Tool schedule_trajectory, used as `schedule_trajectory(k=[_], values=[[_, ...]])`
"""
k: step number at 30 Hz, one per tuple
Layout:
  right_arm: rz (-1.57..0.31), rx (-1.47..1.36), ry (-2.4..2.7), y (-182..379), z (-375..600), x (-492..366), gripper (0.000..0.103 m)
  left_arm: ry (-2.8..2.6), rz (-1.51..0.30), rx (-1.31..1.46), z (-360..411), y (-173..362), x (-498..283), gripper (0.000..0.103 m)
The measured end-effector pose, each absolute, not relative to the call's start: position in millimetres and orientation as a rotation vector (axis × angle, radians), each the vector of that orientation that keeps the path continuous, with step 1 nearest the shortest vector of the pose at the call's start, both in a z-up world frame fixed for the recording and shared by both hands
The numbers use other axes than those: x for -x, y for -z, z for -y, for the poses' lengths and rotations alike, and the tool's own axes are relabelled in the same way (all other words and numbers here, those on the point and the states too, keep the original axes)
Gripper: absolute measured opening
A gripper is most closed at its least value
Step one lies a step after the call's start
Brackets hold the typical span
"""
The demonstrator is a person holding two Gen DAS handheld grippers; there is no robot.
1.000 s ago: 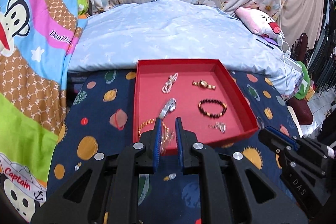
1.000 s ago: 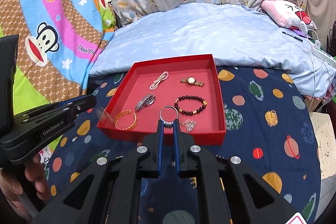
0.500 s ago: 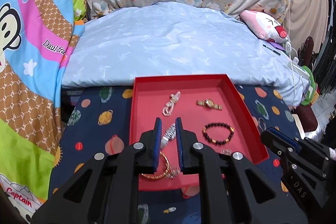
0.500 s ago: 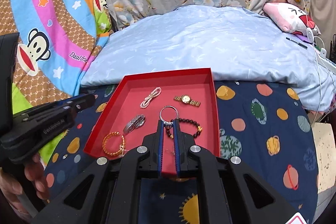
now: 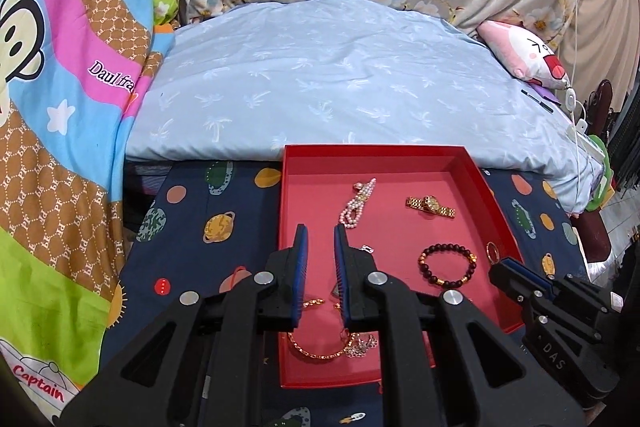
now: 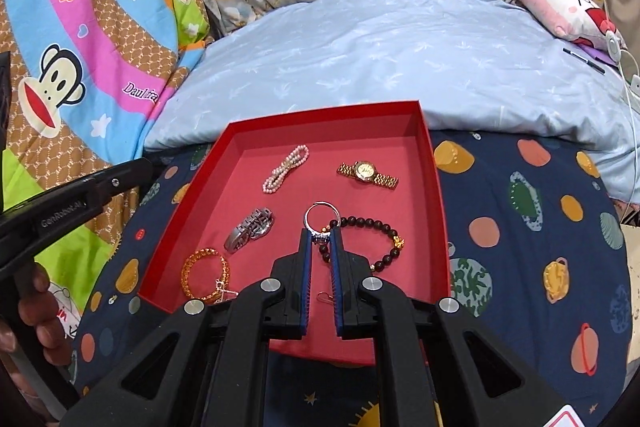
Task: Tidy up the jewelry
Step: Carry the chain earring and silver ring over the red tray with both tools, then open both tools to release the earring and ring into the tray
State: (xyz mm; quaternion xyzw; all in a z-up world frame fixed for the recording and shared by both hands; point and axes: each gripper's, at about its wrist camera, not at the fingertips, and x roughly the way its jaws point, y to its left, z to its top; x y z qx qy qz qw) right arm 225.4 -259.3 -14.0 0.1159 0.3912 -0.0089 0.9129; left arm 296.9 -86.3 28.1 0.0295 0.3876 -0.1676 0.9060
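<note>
Bedroom setup: navy planet-print cloth (image 6: 520, 227) spread at the foot of a pale blue duvet (image 6: 400, 59), floral pillows behind, cartoon monkey blanket (image 6: 80, 47) off to the left. Red tray (image 6: 434, 187) sits on the cloth.

Right gripper (image 6: 320, 237) is clamped on a silver ring (image 6: 322, 215) at the ring's stone end, hoop standing up past the fingertips, over the tray middle. Directly behind it in the right wrist view lies the dark bead bracelet (image 6: 372, 239).

Left gripper (image 5: 320, 239) hovers over the tray's left half, jaws parted with a narrow gap, nothing between them.

Tray contents:
- pearl strand (image 6: 286, 169) toward the far left
- gold watch (image 6: 366, 173) toward the far right
- silver band (image 6: 250, 229), left of centre
- amber bead bangle (image 6: 206, 273) at the near-left corner, a small sparkly piece touching its near side
- small gold hoop (image 5: 493, 251) by the right wall, seen from the left wrist

A hand (image 6: 40, 311) holds the left tool's handle.
</note>
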Motion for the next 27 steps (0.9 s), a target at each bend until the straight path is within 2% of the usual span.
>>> schedule_trajectory(k=[7,9,11,18,24,27], values=[[-0.822,-0.248,0.014,23,258,-232,0.011,0.361,-0.817,-0.063,89,-20,-302,0.013],[-0.822,-0.247,0.014,25,256,-232,0.013,0.36,-0.821,-0.065,89,-19,-302,0.021],[-0.822,-0.247,0.017,25,256,-231,0.017,0.344,-0.819,-0.064,88,-19,-302,0.041],[-0.792,-0.228,0.043,12,253,-206,0.025,0.338,-0.796,-0.052,69,-26,-284,0.051],[-0.778,-0.197,0.07,2,245,-165,0.027,0.335,-0.811,-0.054,46,-23,-250,0.053],[-0.783,-0.193,0.078,2,239,-144,0.028,0.321,-0.826,-0.052,32,-16,-229,0.059]])
